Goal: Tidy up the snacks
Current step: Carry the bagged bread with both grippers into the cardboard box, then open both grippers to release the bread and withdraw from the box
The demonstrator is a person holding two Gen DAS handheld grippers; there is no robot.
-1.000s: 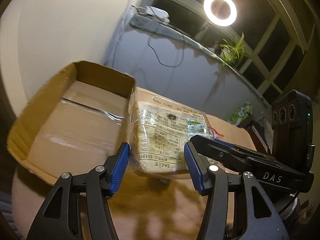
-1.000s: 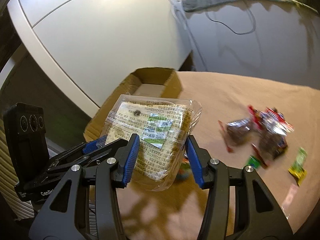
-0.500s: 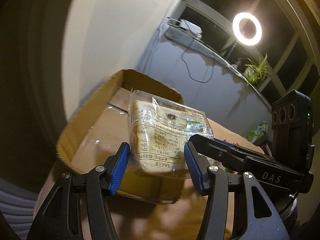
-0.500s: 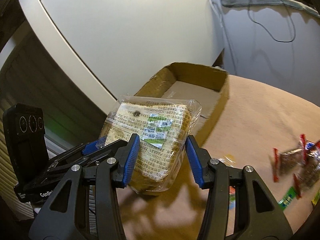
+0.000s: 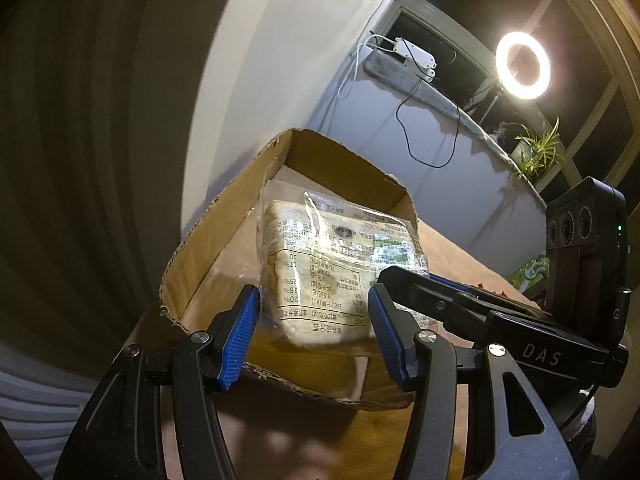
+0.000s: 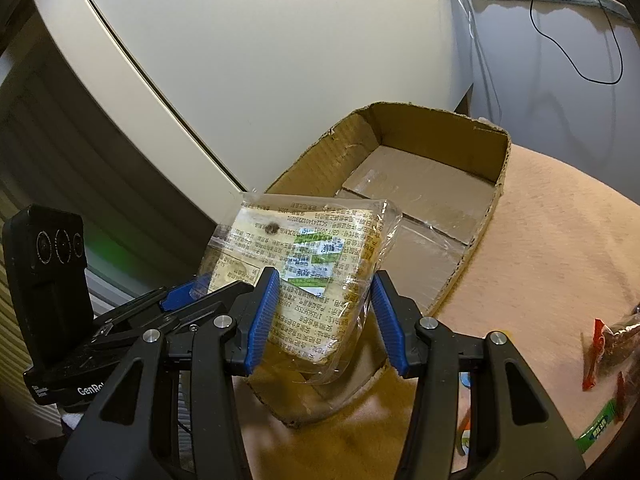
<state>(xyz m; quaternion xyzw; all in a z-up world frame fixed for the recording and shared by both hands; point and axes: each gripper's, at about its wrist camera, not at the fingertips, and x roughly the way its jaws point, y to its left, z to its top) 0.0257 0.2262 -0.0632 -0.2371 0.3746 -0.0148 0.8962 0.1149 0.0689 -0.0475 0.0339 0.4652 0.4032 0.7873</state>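
A clear-wrapped bread package point(image 5: 320, 280) with a printed label hangs in the air over the near end of an open cardboard box point(image 5: 224, 216). My left gripper point(image 5: 314, 336) is shut on its lower part, both blue pads against the wrapper. My right gripper point(image 6: 324, 320) is shut on the same bread package point(image 6: 308, 276) from the other side. Each gripper shows in the other's view: the right one point(image 5: 440, 300) reaches in from the right, the left one point(image 6: 180, 300) from the left. The box point(image 6: 440, 136) holds nothing but its taped floor.
The box stands at the left end of a tan-covered table point(image 6: 552, 248), close to a white wall panel point(image 6: 280, 60). Red-wrapped snacks point(image 6: 608, 344) and a green packet point(image 6: 596, 428) lie at the right. A ring light point(image 5: 522, 66) and a plant point(image 5: 536, 152) are behind.
Both grippers have carried the bread package left and slightly down, from beside the box to over its near end. The loose snacks have slid toward the right edge of view.
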